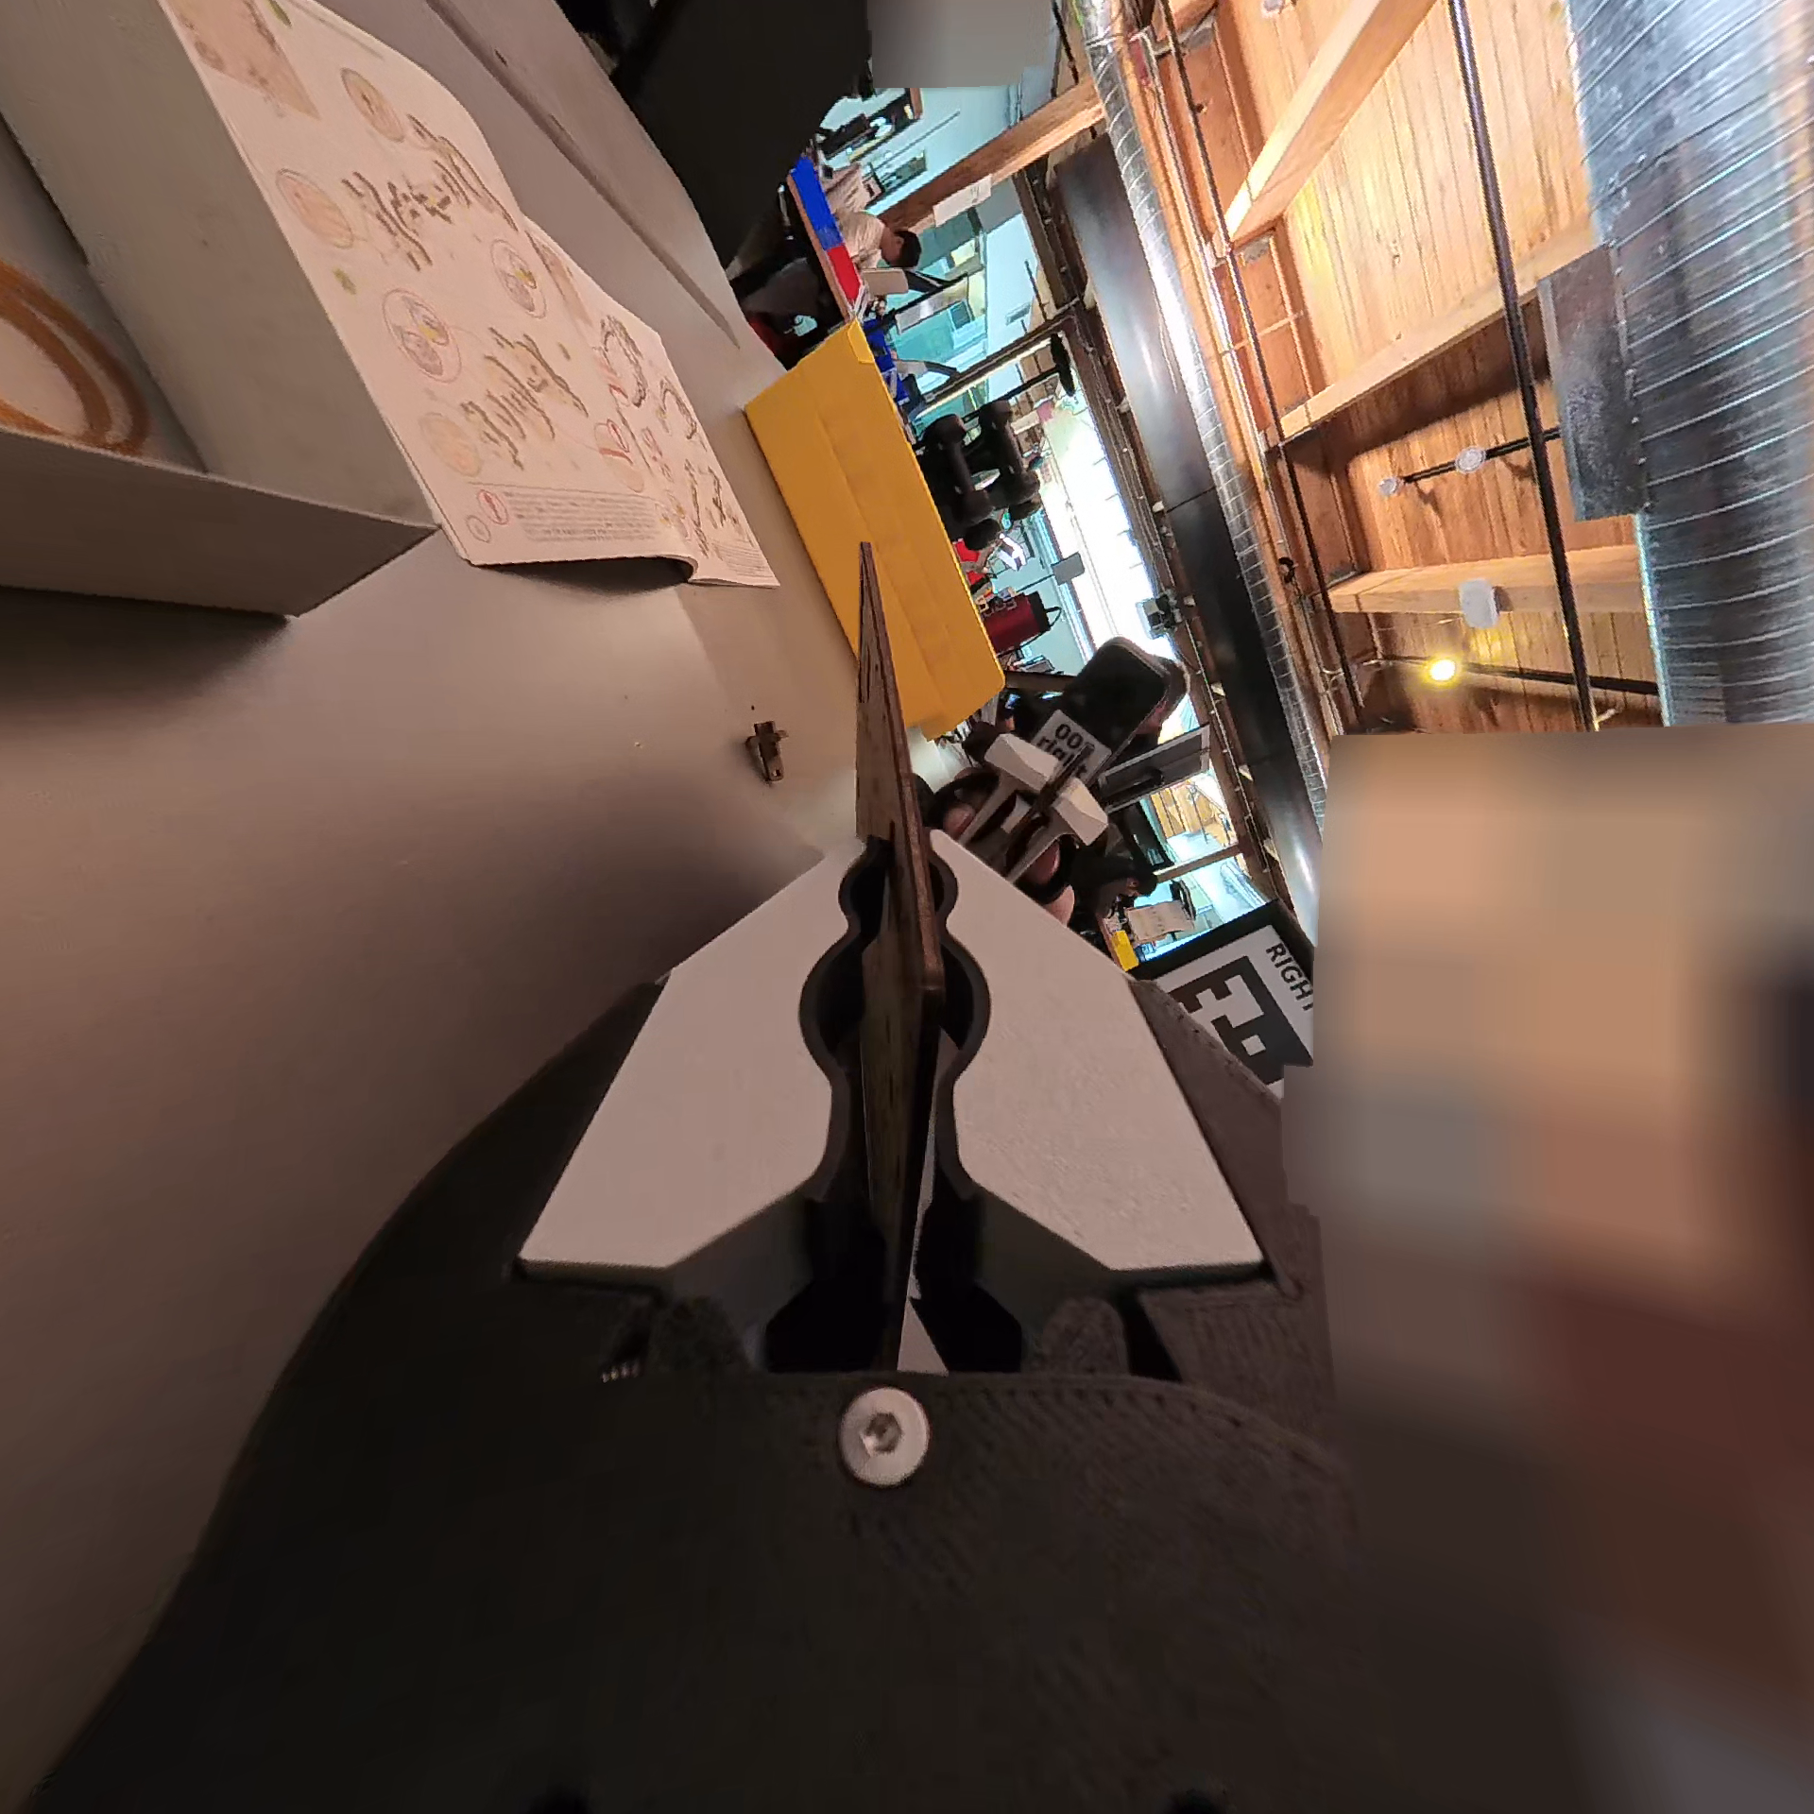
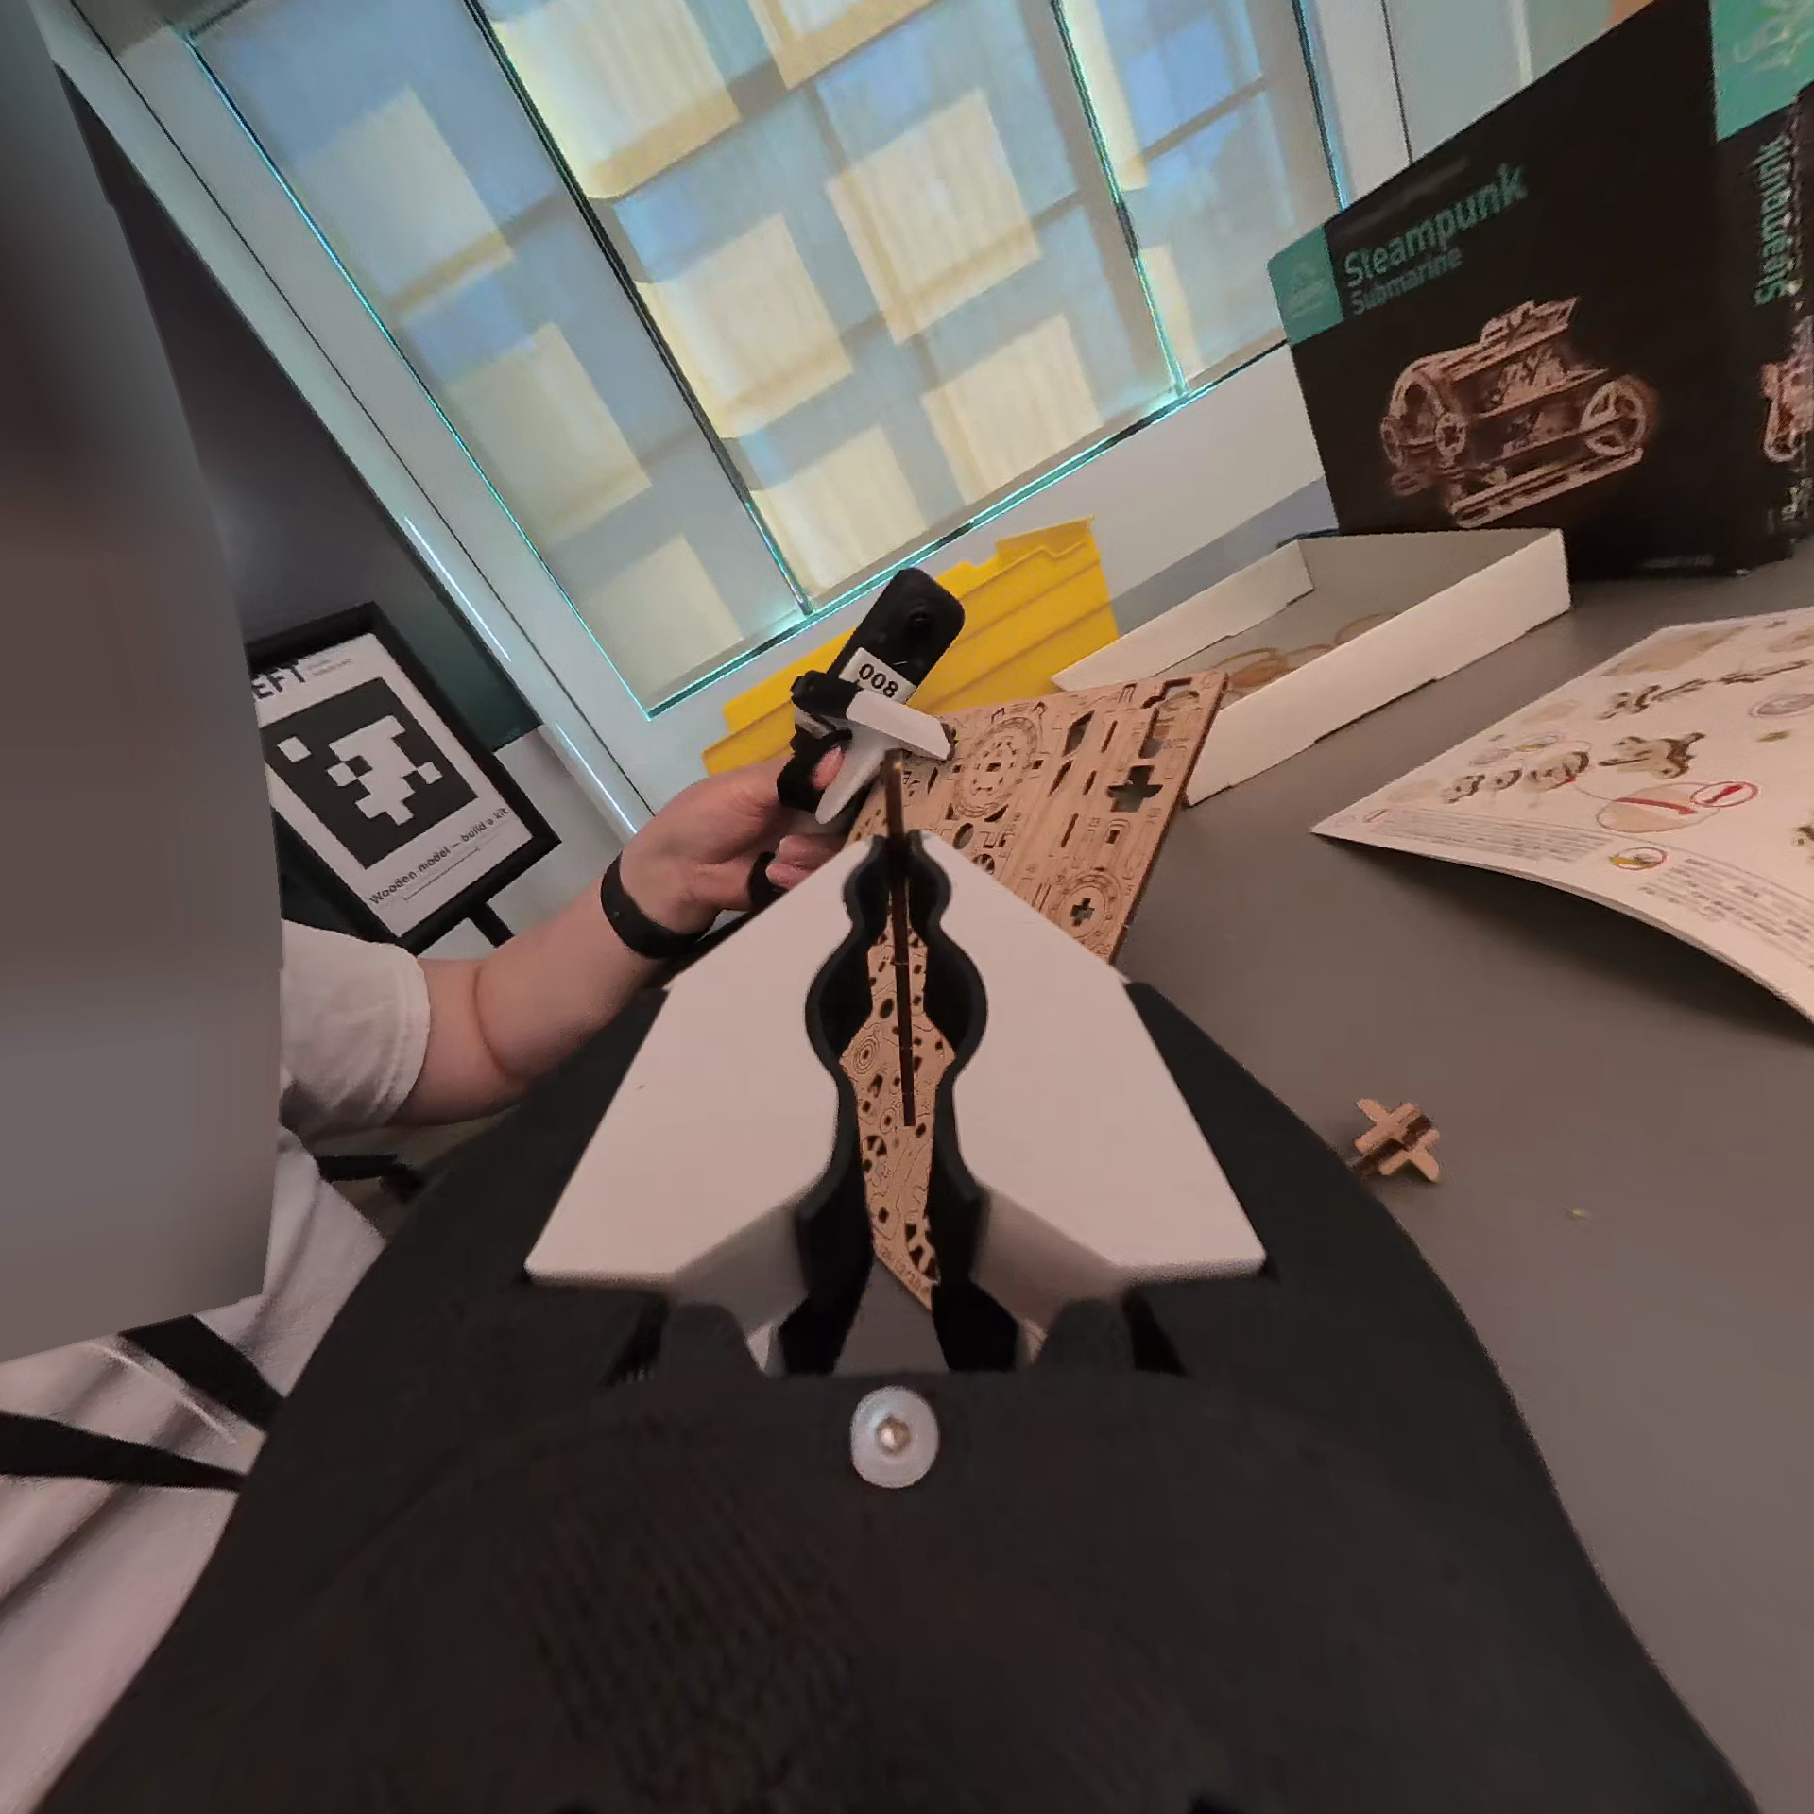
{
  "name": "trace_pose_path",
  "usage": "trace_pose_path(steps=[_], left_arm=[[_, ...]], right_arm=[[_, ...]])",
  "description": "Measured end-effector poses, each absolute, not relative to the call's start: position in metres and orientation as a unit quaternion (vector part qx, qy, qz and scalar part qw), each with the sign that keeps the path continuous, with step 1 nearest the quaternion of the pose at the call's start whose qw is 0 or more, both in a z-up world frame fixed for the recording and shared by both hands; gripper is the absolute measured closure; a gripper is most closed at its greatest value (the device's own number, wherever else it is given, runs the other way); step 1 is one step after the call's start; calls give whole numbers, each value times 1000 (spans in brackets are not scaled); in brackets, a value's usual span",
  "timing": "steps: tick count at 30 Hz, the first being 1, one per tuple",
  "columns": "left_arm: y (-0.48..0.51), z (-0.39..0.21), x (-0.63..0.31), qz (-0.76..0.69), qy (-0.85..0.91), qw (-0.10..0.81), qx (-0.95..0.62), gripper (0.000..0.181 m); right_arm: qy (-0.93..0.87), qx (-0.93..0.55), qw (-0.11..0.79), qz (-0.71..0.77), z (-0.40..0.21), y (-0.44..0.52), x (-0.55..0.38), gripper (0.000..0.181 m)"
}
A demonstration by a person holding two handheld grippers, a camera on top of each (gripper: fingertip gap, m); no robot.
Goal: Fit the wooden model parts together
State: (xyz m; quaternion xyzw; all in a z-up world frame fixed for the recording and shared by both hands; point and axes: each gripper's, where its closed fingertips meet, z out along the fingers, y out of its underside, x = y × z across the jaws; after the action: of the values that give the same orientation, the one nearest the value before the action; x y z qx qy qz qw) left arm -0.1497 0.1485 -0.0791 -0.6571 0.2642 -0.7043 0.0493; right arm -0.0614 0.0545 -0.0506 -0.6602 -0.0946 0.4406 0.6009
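Grey surface (image 2: 1472,1031) by a large window, set out for a kit build. Left tongs (image 1: 893,864): clenched on one wooden sheet (image 1: 883,746), held edge-on and lifted off the surface; from the right wrist view its cut-out face shows, tilted, with the left tongs at its near edge. Right tongs (image 2: 888,854): clenched on one thin dark strip (image 2: 898,982), seen edge-on, probably a loose part, held just before the sheet; whether it touches the sheet cannot be told. Step in hand, as judged: mating the strip to a slot in the sheet. To do it well, hold the sheet still, square the strip to the slot, and press straight in without twisting, as both pieces look thin and likely to snap. Also present: one small cross-shaped piece (image 2: 1394,1153), lying loose on the surface well apart from both tongs; one open leaflet (image 2: 1620,785); one dark kit box (image 2: 1531,373), upright; one white tray (image 2: 1374,628) beside it, holding pale rings too small to count; one yellow bin (image 2: 1031,609) behind the sheet. Tongs counted: two.
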Motion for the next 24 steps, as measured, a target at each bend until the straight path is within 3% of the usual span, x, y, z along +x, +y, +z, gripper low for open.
trace_pose_path(steps=[5, 10, 24], left_arm=[[148, -77, -149, -707, 269, 52, -652, 177], [150, -84, -148, -695, 265, 48, -667, 180], [151, -87, -147, -692, 257, 41, -674, 180]], right_arm=[[-158, -633, 593, 472, -44, 42, -99, 180], [-293, -654, 580, 388, -64, 37, -153, 179], [-312, -648, 592, 364, -65, 34, -156, 179]])
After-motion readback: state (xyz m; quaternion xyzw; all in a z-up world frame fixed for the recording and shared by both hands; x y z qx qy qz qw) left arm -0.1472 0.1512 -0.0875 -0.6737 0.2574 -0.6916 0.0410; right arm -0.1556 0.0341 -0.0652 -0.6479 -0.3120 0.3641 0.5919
